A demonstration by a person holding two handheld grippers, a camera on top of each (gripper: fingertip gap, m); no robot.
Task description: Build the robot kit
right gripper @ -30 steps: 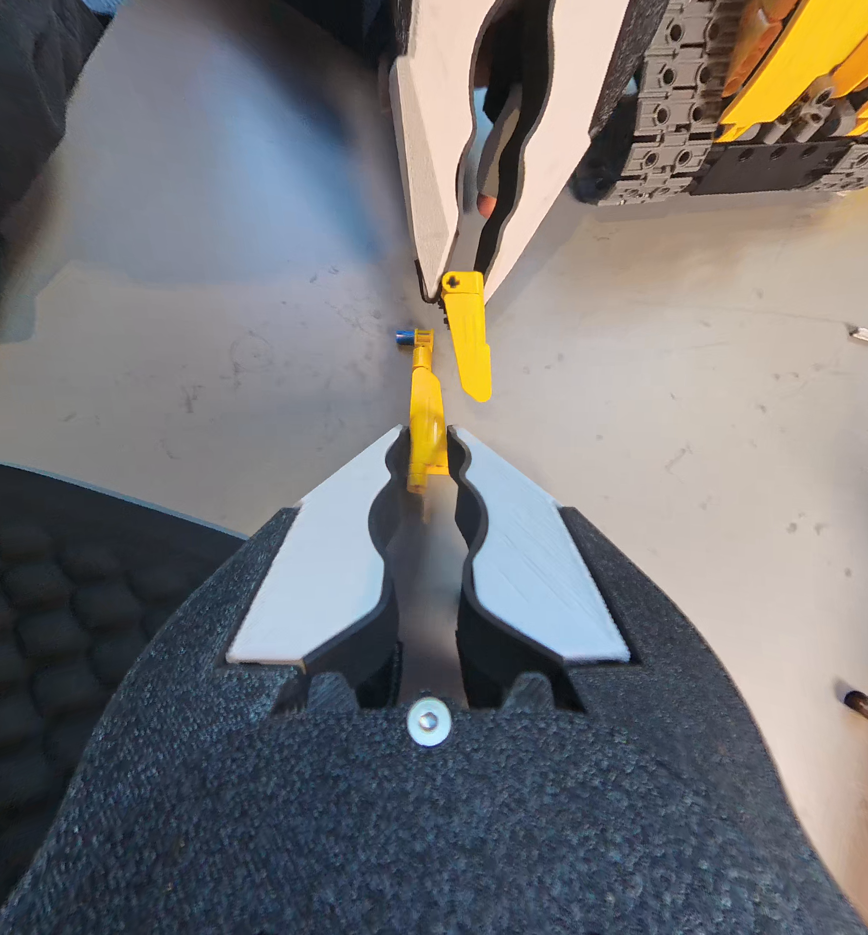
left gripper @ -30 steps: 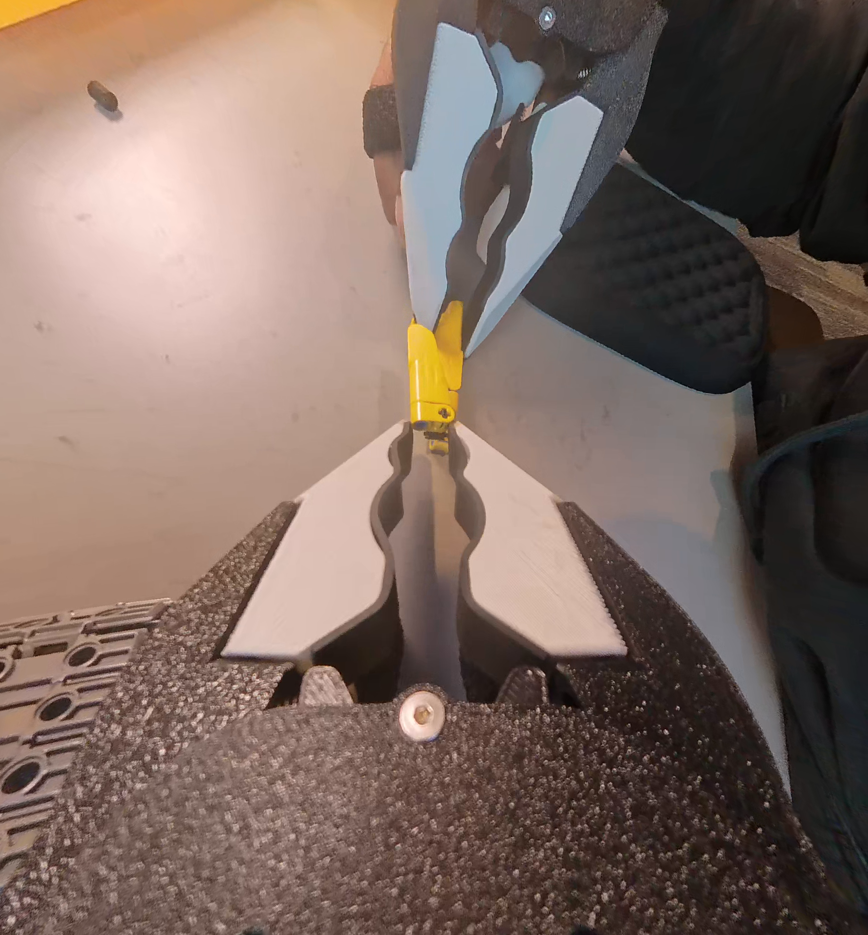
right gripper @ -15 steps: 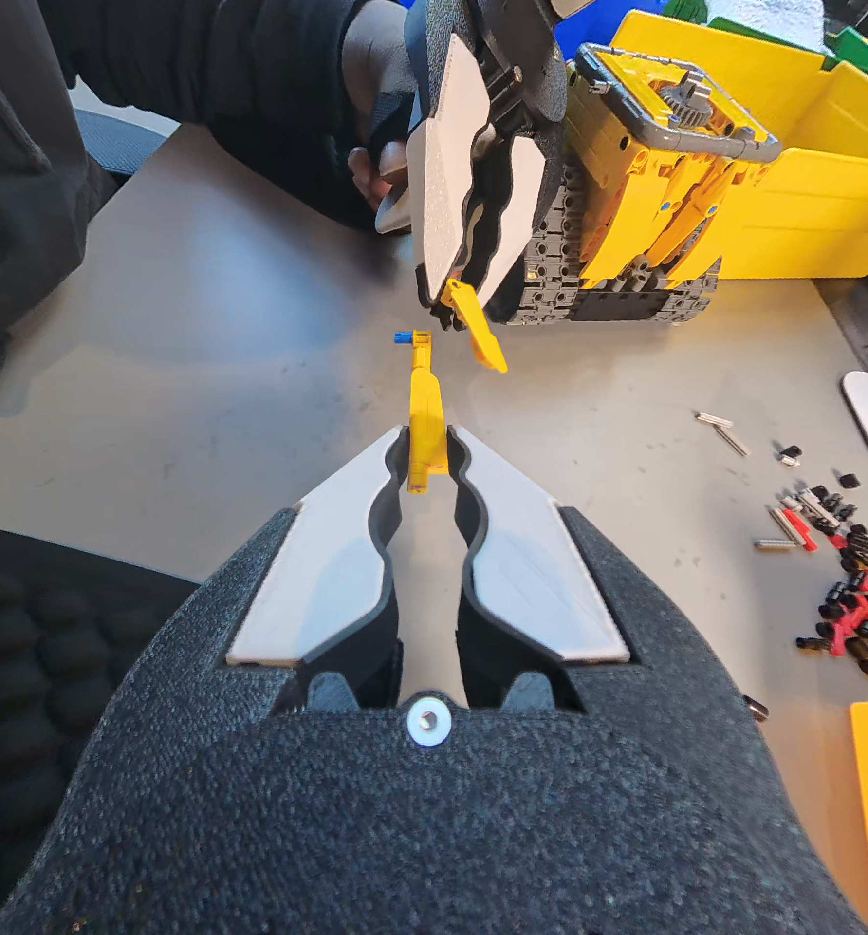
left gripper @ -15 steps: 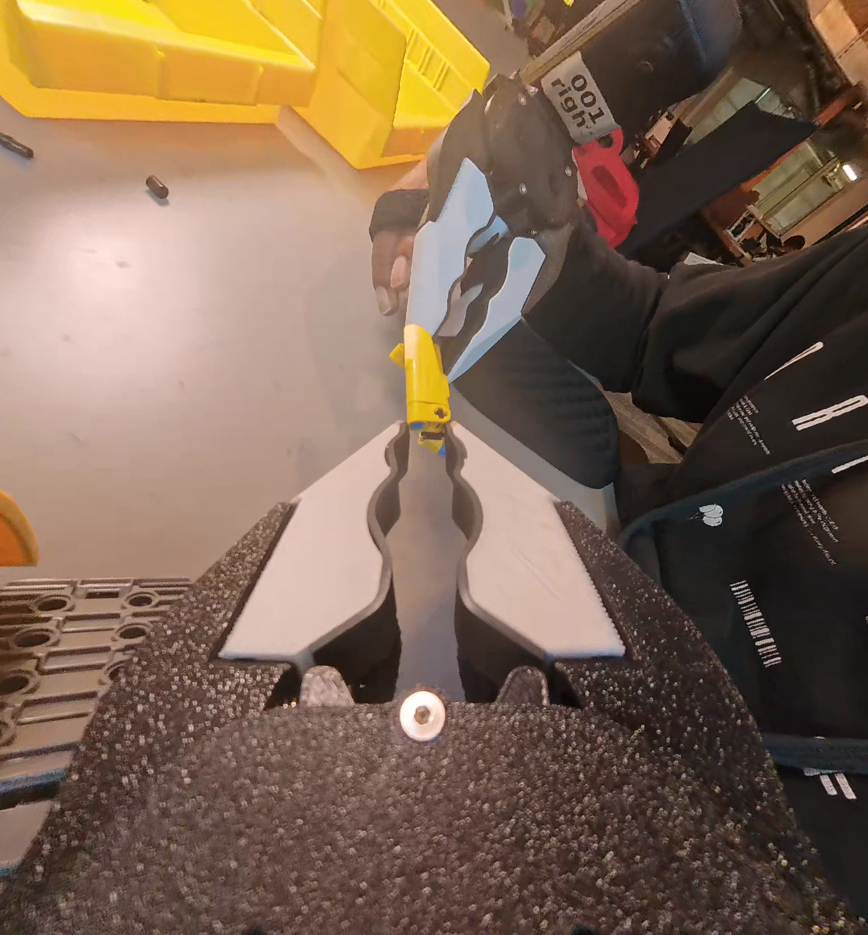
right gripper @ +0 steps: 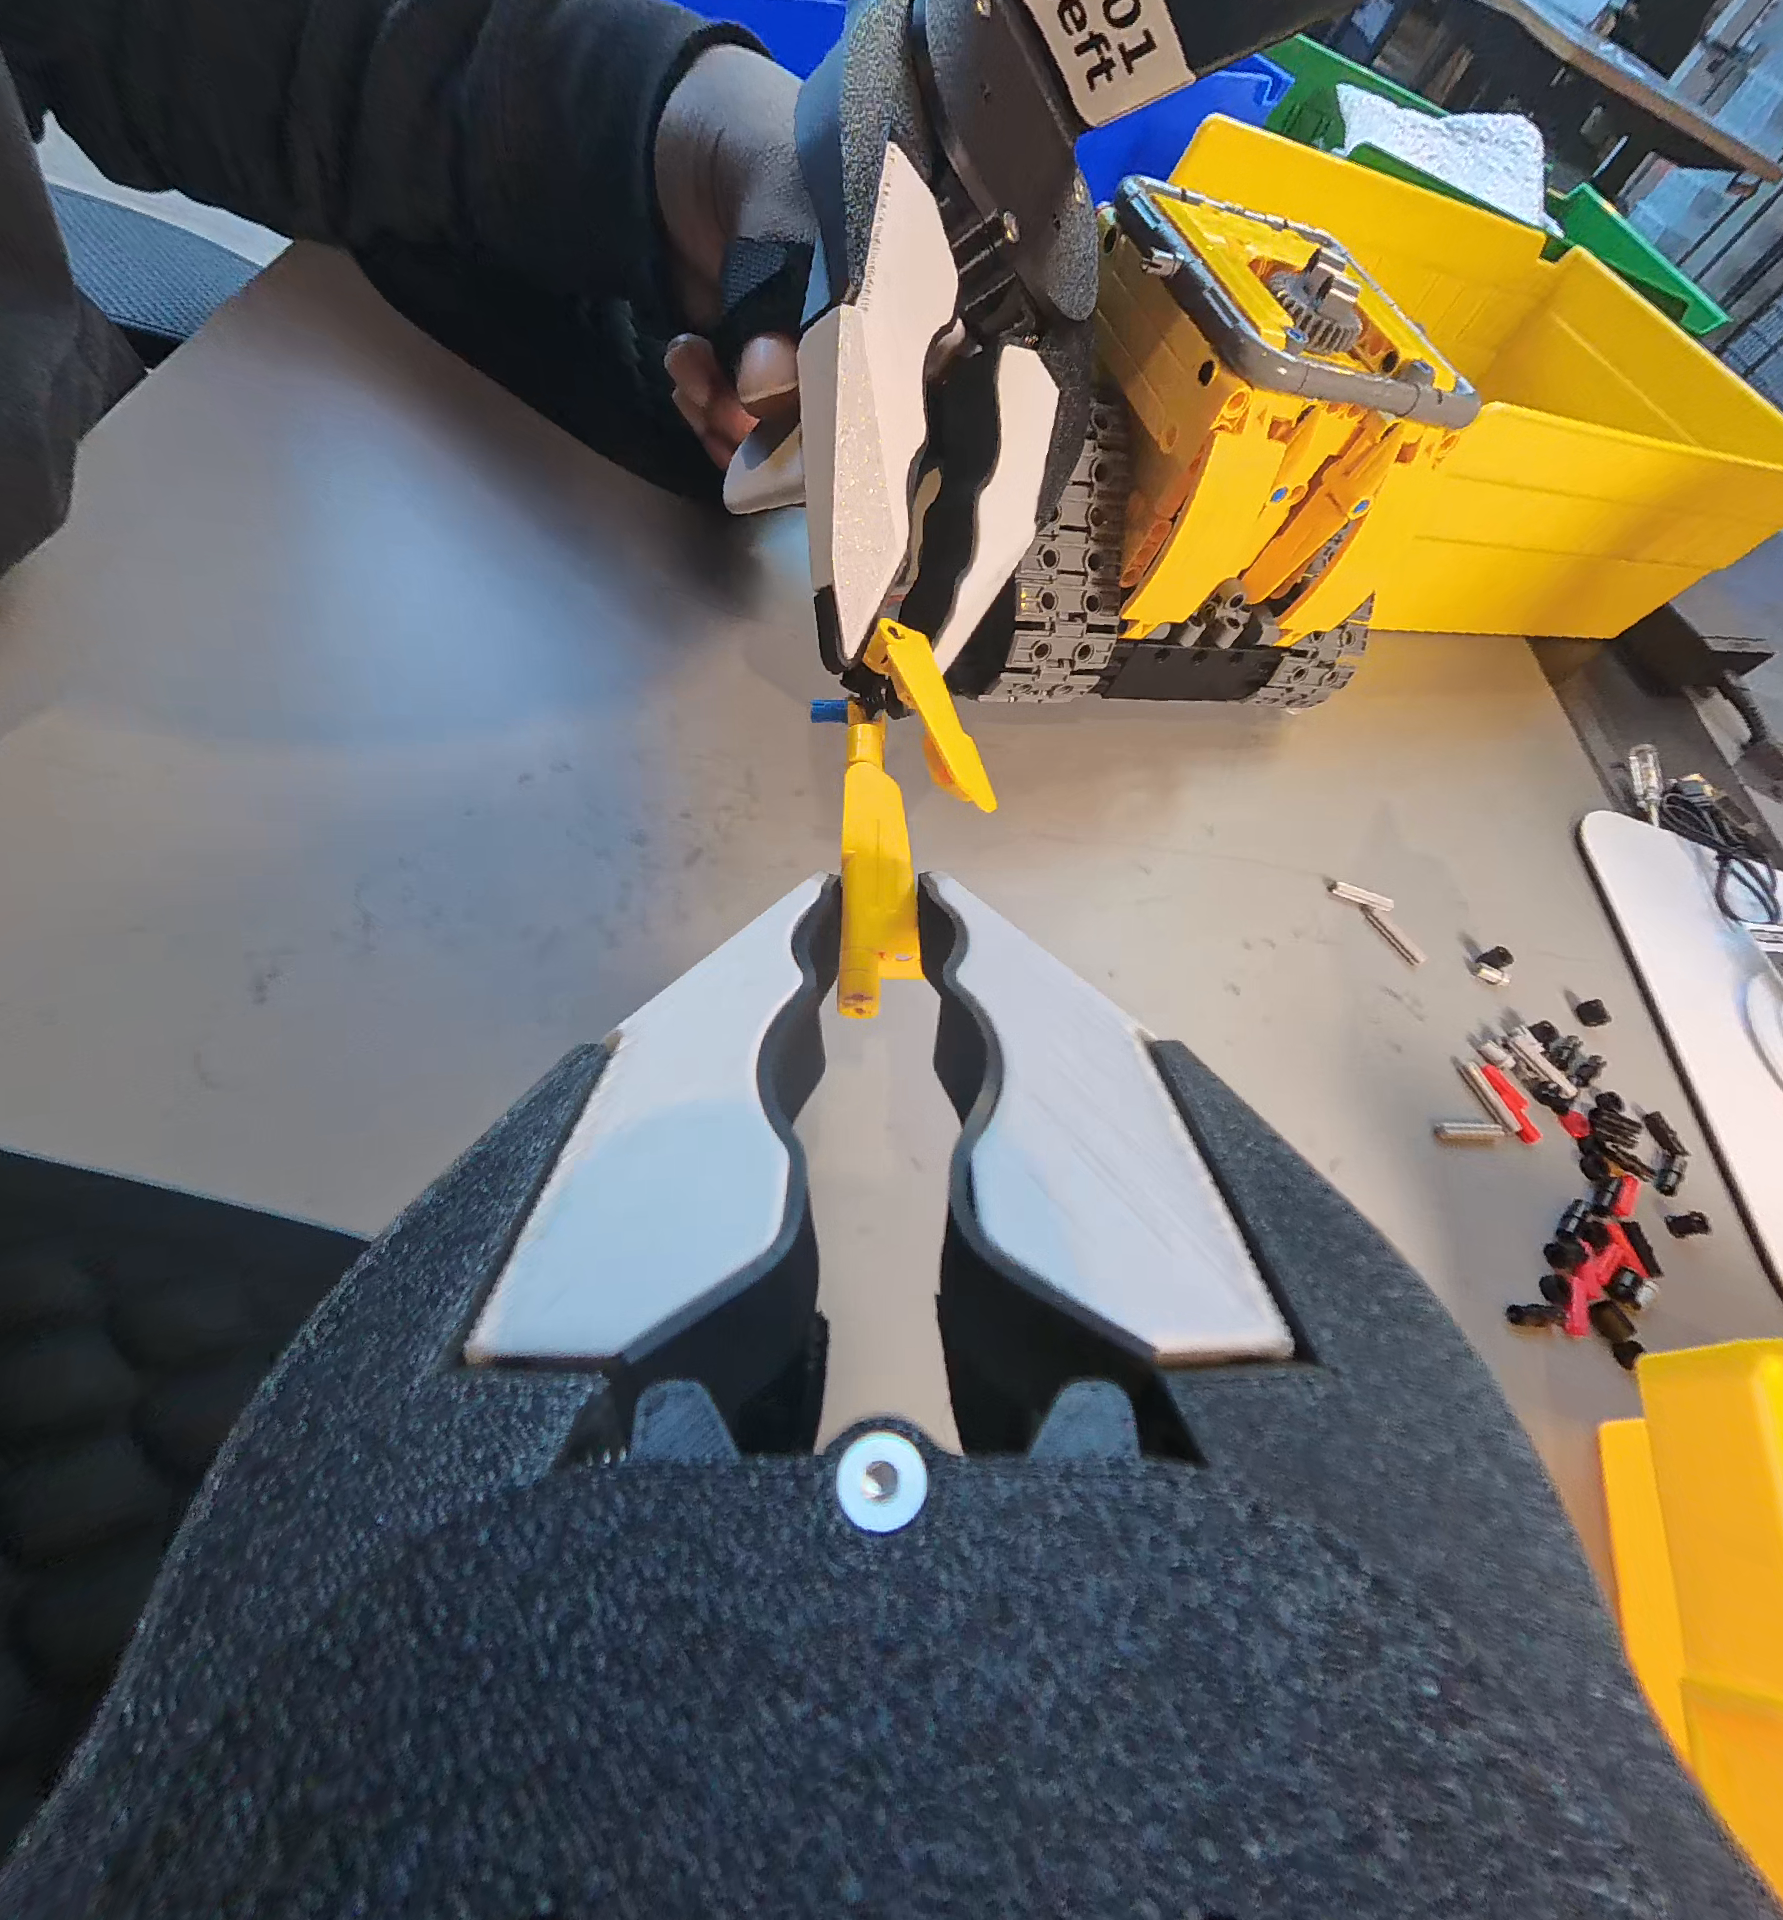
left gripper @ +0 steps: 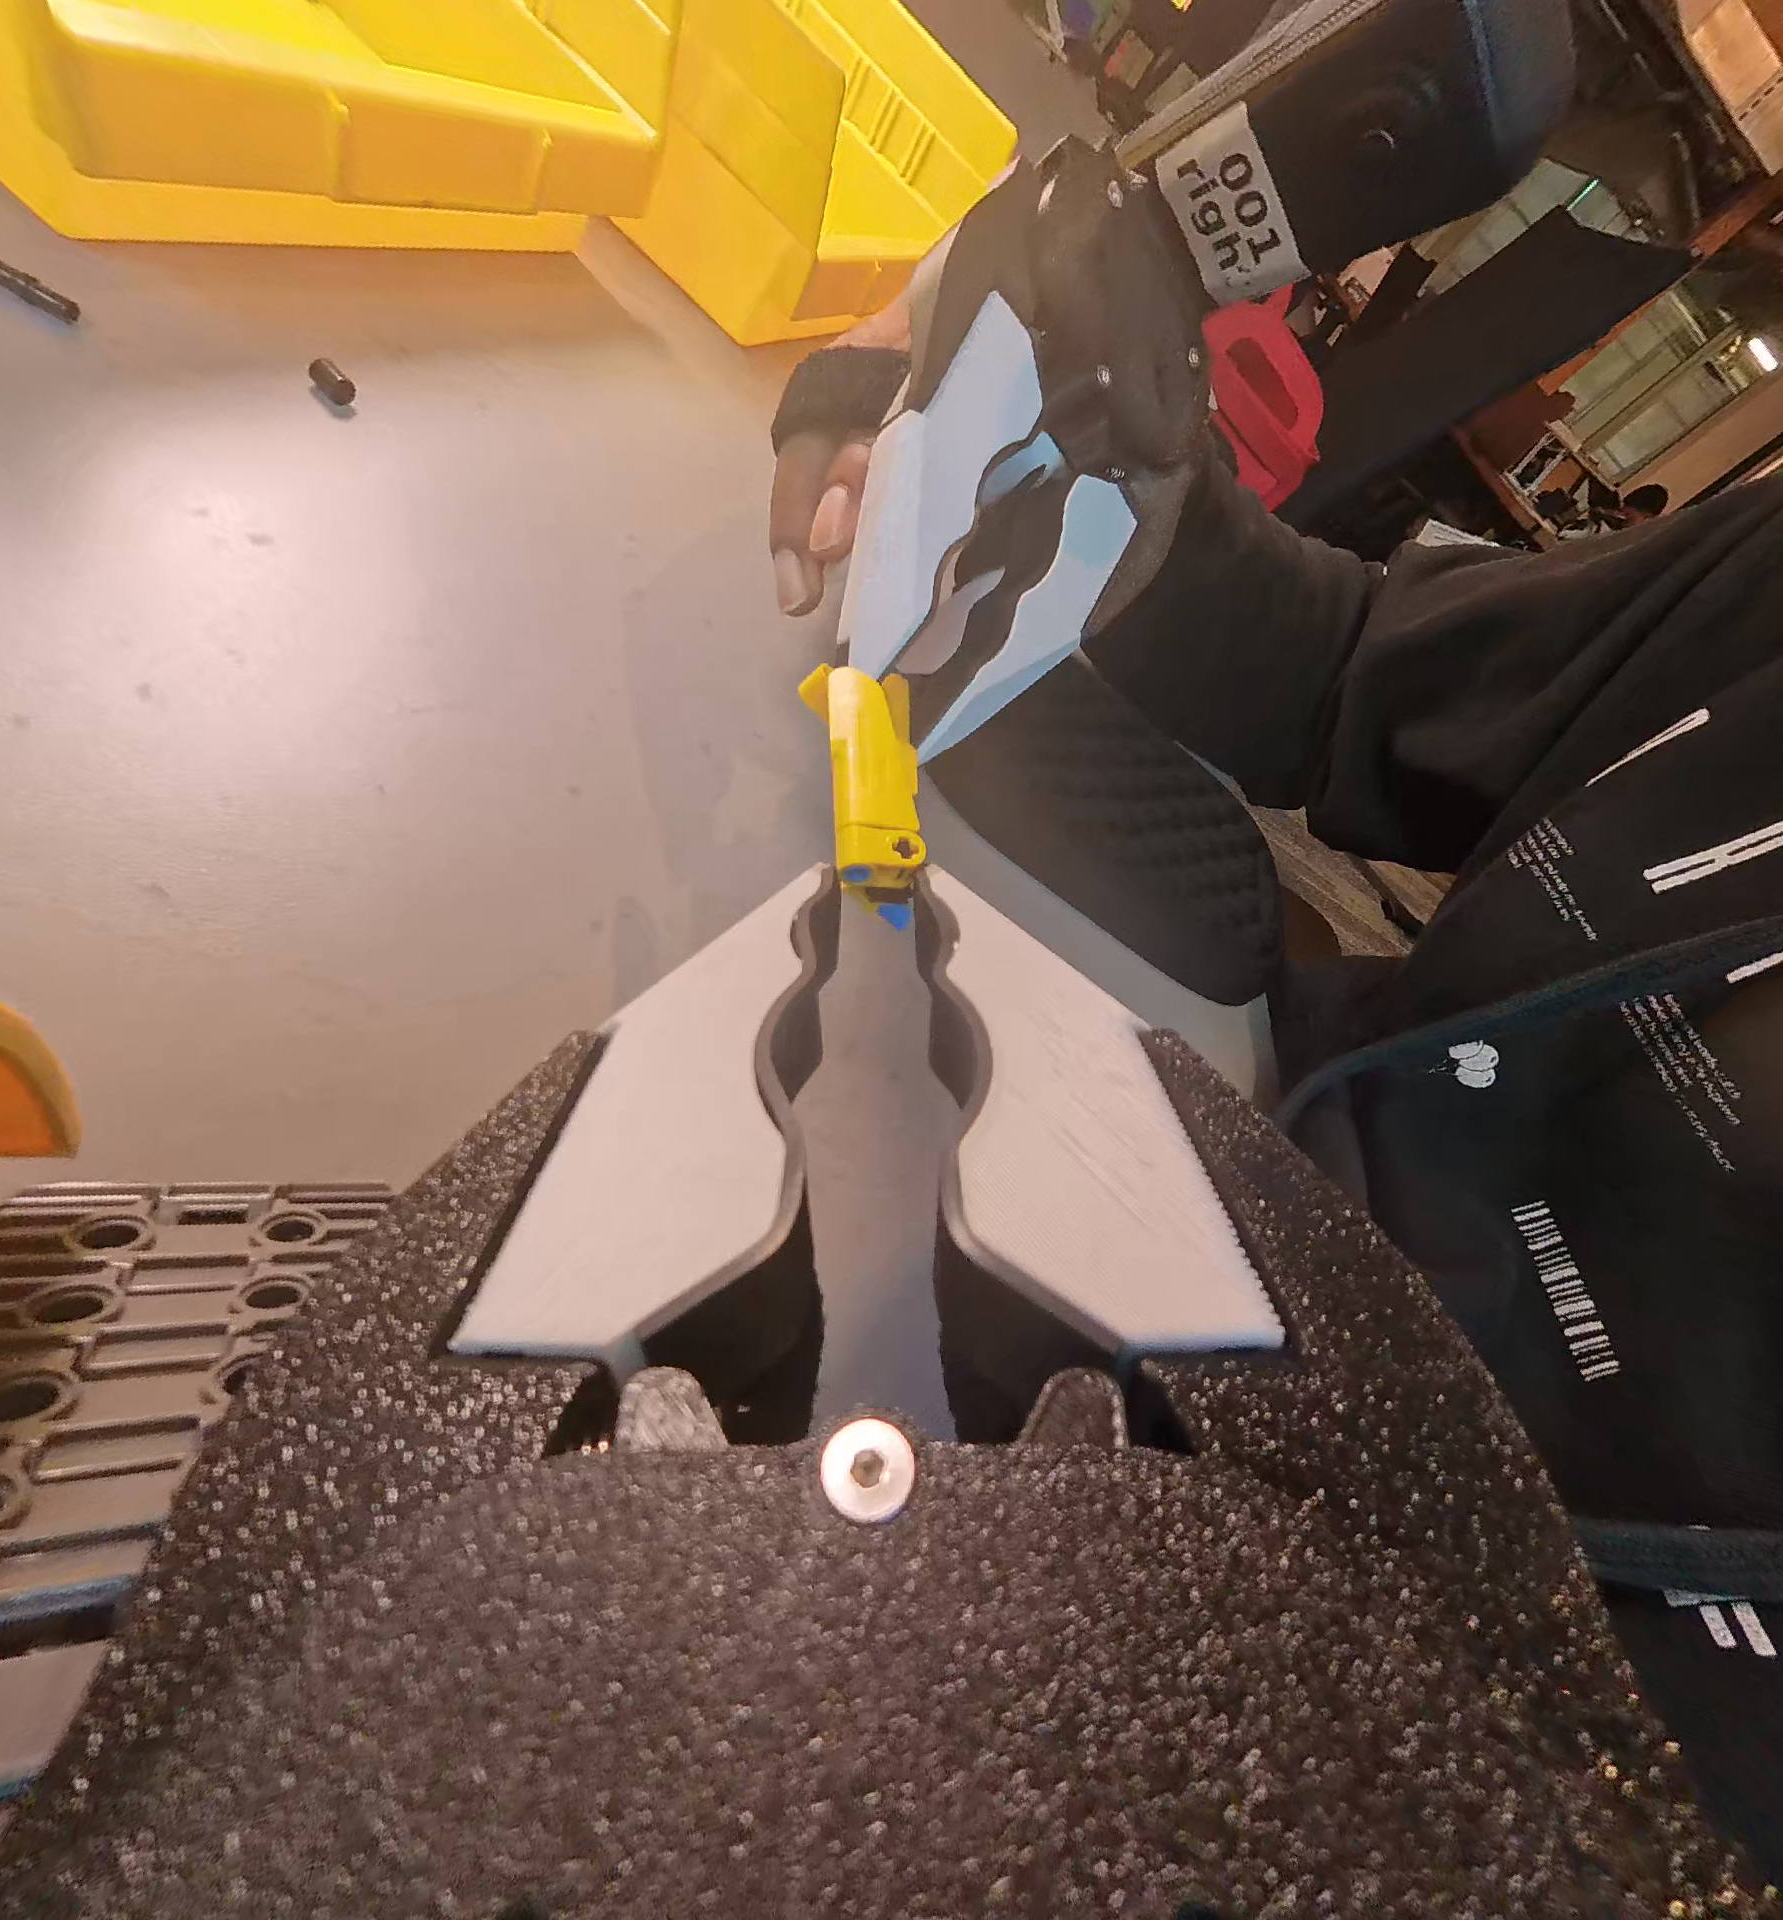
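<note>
The left claw (right gripper: 871, 649) pinches a small yellow panel (right gripper: 934, 727) at its very tips, above the grey counter (right gripper: 347, 831). The right claw (right gripper: 874, 883) is clamped on a yellow beam (right gripper: 874, 831). The beam's blue pin (right gripper: 825, 712) now sits against the left claw's tips; a second ago the two parts were apart. Only the right wrist view clearly shows the panel, the tracked yellow model (right gripper: 1230, 468) behind it, and loose pins (right gripper: 1583, 1174) at right. The left wrist view shows the beam almost end-on.
</note>
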